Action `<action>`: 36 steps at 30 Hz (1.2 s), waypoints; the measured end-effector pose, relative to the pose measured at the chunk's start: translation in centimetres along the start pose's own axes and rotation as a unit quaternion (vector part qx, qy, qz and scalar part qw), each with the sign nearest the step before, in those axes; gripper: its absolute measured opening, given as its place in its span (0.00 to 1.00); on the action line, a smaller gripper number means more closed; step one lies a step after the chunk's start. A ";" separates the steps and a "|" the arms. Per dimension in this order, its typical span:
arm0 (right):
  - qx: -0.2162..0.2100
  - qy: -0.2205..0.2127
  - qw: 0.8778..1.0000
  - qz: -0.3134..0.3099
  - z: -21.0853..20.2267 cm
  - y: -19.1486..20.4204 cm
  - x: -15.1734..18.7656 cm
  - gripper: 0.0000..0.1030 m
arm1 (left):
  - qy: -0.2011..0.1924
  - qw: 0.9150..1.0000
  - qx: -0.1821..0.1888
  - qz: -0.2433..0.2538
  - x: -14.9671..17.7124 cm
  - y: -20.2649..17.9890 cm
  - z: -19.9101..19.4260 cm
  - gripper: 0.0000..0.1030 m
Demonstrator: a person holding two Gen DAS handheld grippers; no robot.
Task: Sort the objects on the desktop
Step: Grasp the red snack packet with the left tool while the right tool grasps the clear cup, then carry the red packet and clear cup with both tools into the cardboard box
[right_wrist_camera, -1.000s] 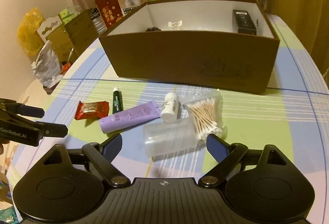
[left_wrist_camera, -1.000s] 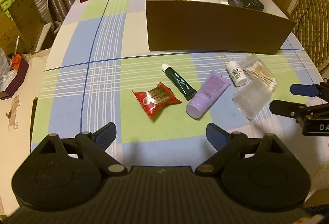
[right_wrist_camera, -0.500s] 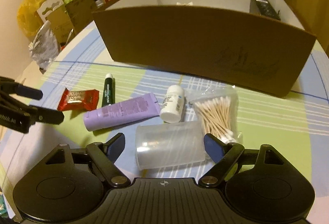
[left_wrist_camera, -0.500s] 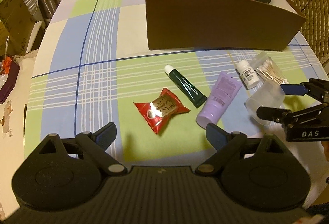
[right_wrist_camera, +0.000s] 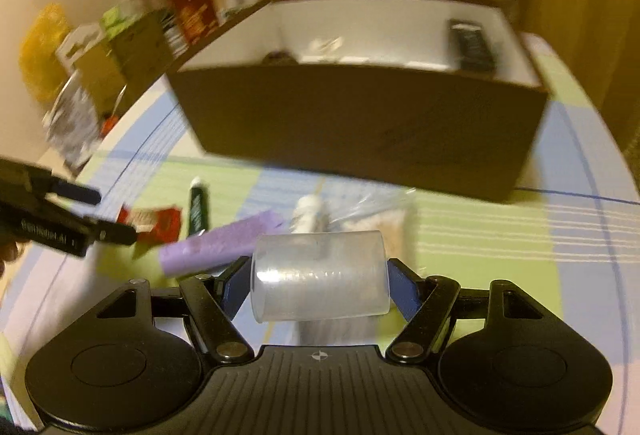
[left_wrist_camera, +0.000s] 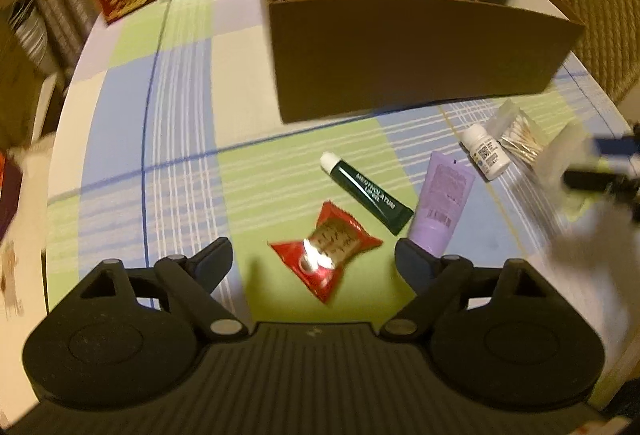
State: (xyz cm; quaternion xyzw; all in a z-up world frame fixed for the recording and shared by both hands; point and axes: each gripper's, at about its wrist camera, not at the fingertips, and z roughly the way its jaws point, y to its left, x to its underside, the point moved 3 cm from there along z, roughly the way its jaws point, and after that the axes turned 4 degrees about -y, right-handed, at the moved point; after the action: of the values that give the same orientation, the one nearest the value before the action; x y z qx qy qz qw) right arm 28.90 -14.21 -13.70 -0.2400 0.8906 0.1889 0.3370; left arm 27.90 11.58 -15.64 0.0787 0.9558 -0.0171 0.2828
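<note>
Right claw (right_wrist_camera: 318,285) closing on the clear plastic cylinder (right_wrist_camera: 320,275), low centre, pads at its ends. Left claw (left_wrist_camera: 314,263) closing, nothing gripped, straddling the red candy wrapper (left_wrist_camera: 326,255), bottom centre on the bench (left_wrist_camera: 180,123).

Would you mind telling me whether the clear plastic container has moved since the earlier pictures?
Yes. The clear plastic container lay beside the cotton swab bag before; now it sits raised between the closing right tongs, overlapping that bag.
</note>
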 end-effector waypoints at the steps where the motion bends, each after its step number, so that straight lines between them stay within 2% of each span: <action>1: 0.009 -0.005 1.000 0.009 -0.4 -0.6 -0.3 0.67 | -0.002 1.000 0.004 0.015 -0.2 0.0 0.3 0.79; 5: 0.041 -0.017 0.998 0.039 -1.6 -2.9 -0.8 0.67 | 0.010 0.998 0.021 0.061 -0.6 -0.5 1.8 0.71; 8: 0.059 -0.017 0.996 0.060 -2.3 -4.4 -0.6 0.67 | 0.024 0.997 0.029 0.069 -0.5 -0.5 2.9 0.62; 11: 0.073 -0.011 0.994 0.081 -2.7 -5.5 -0.1 0.67 | 0.037 0.996 0.036 0.068 -0.2 -0.6 3.5 0.44; 12: 0.077 -0.009 0.993 0.087 -2.9 -5.8 0.1 0.67 | 0.038 0.996 0.038 0.067 0.0 -0.6 3.6 0.42; 23: 0.079 0.007 0.992 0.095 -3.0 -5.7 1.3 0.67 | 0.029 0.998 0.033 0.048 0.8 -1.1 2.9 0.36; 30: 0.074 0.003 0.993 0.091 -3.3 -5.4 1.1 0.67 | 0.017 0.999 0.029 0.037 0.9 -1.2 1.0 0.36; 36: 0.065 -0.003 0.994 0.086 -4.0 -5.1 0.5 0.67 | -0.012 0.999 0.028 0.029 0.1 -1.2 -1.7 0.36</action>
State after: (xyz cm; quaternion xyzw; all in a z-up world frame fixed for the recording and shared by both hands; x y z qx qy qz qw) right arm 29.37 -20.47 -12.09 -0.1390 0.9173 0.1594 0.3374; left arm 26.73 10.50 -14.23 0.1142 0.9487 -0.0369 0.2925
